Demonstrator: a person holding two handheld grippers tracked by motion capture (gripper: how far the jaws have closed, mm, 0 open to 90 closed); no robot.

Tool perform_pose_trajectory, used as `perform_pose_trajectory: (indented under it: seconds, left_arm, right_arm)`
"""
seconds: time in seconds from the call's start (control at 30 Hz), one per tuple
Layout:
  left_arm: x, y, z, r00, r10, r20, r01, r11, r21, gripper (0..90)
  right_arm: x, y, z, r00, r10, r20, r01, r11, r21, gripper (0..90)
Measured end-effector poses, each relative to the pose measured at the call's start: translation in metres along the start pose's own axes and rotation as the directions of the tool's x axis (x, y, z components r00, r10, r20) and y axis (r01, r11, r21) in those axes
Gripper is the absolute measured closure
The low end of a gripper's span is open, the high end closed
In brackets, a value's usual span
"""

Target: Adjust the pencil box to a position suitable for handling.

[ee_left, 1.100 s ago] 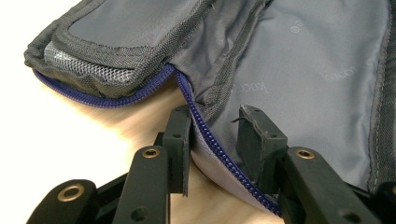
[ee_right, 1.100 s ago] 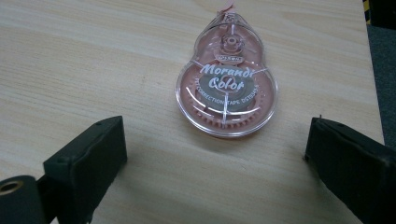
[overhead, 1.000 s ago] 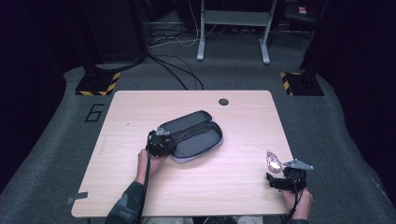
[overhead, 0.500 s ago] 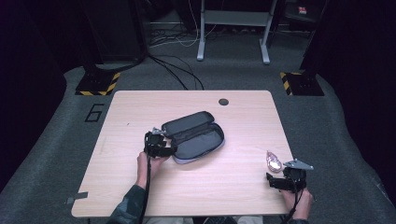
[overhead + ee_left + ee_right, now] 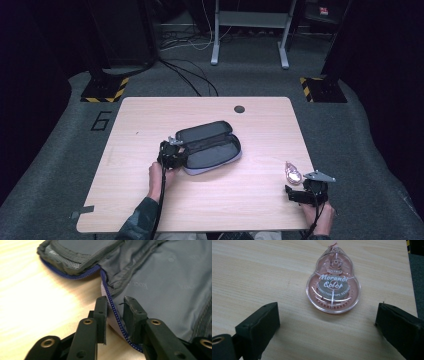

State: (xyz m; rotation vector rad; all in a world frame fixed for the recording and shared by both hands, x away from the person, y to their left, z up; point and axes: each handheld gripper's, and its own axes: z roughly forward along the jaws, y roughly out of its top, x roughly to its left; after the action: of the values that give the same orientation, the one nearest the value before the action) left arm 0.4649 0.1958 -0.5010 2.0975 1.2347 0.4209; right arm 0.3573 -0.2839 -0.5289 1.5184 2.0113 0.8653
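A dark grey pencil case [image 5: 210, 147] lies open mid-table, its lid folded toward the far side. My left gripper [image 5: 174, 153] is at the case's left end. In the left gripper view the jaws [image 5: 116, 302] stand narrowly apart, pinching the case's [image 5: 162, 282] blue-zippered rim [image 5: 111, 302]. A pink, clear-shelled correction tape [image 5: 292, 173] lies flat near the table's right front. My right gripper [image 5: 296, 188] sits just behind it, on the near side. Seen from that gripper, the jaws [image 5: 327, 315] are wide open, with the correction tape [image 5: 333, 285] ahead of them and untouched.
The wooden table [image 5: 240, 210] has a black round grommet [image 5: 239, 108] near its far edge. The right table edge [image 5: 409, 277] runs close beside the tape. Cables [image 5: 190, 80], a metal desk frame [image 5: 250, 30] and striped bases [image 5: 104, 90] lie on the floor beyond.
The left gripper shifted slightly at the case's left end and the case rim moved with it. The right gripper and the tape stayed put.
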Motion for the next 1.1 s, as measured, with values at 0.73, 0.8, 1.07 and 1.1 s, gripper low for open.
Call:
perform_pose_trajectory:
  seconds: [0.73, 0.8, 1.07, 1.1]
  left_arm:
    - [0.005, 0.003, 0.007, 0.9988, -0.046, 0.017, 0.046, 0.9979, -0.045, 82.8]
    - [0.005, 0.003, 0.005, 0.9991, -0.037, 0.021, 0.038, 0.9989, -0.028, 69.3]
    - [0.008, -0.002, -0.008, 0.9952, -0.093, 0.031, 0.095, 0.9934, -0.065, 30.7]
    - [0.009, -0.002, -0.011, 0.9955, -0.090, 0.030, 0.092, 0.9936, -0.066, 25.7]
  right_arm:
    - [0.000, 0.000, 0.000, 1.0000, -0.002, -0.001, 0.002, 1.000, 0.003, 5.0]
    - [-0.001, 0.000, 0.000, 0.9999, -0.013, -0.003, 0.013, 1.000, 0.002, 4.8]
    - [0.000, 0.000, 0.000, 1.0000, -0.004, -0.005, 0.004, 1.000, 0.004, 4.8]
    - [0.000, 0.001, 0.000, 1.0000, -0.004, -0.004, 0.004, 1.000, 0.003, 4.7]
